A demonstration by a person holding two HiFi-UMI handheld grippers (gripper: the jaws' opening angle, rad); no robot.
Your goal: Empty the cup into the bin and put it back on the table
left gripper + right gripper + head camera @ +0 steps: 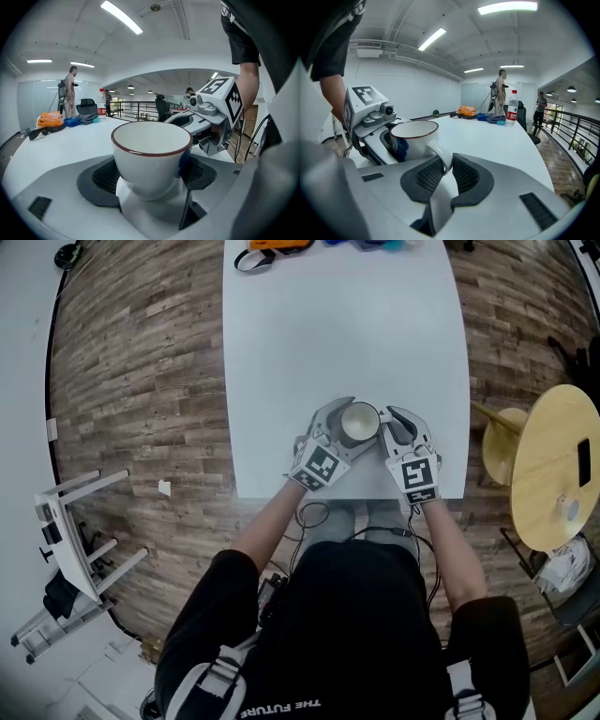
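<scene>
The white cup [359,423], empty, is low over the tabletop's [337,324] near edge, the left claw [150,174] clasping its bowl and the right claw [446,165] pinching the handle [440,157] — seemingly the set-down — so next both claws should ease open and draw back.

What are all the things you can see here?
cup: one, white with a dark red rim, over the table's near end
table: one, white, in the middle
bundle: one, orange, at the table's far end
bottle: one, clear with a red label, at the far end
round table: one, pale wood, on the right
rack: one, white, on the wood floor at the left
people: several, far back in the room
left gripper: one, grey, closed on the cup's body
right gripper: one, grey, closed on the cup's handle
</scene>
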